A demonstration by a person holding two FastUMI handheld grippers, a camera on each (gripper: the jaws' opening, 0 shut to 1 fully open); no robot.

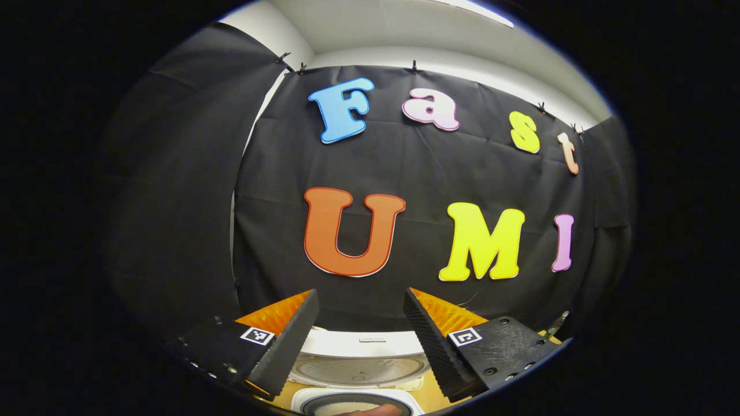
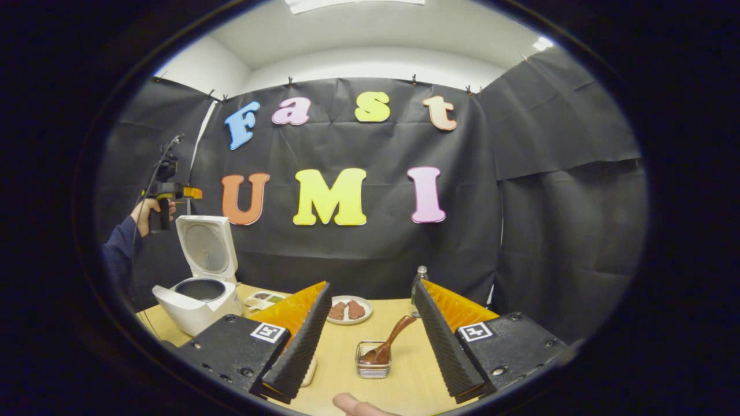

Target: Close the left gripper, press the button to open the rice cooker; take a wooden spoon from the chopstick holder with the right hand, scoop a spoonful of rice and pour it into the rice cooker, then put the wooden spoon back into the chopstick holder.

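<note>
The white rice cooker [image 2: 193,306] stands at the table's left with its lid [image 2: 206,247] raised and the dark inner pot showing. In the left gripper view the cooker's lid [image 1: 358,361] lies just below my left gripper [image 1: 361,294], which is open and holds nothing. A hand holds that left gripper [image 2: 193,192] above and behind the cooker. A brown wooden spoon [image 2: 396,335] leans in a small clear chopstick holder [image 2: 373,367] on the table. My right gripper [image 2: 373,287] hangs open above and in front of it, apart from the spoon.
A plate with brown food [image 2: 350,310] and a bottle [image 2: 421,278] sit at the back of the wooden table [image 2: 404,381]. A small tray of dishes [image 2: 263,299] lies right of the cooker. A fingertip [image 2: 358,405] shows at the bottom edge.
</note>
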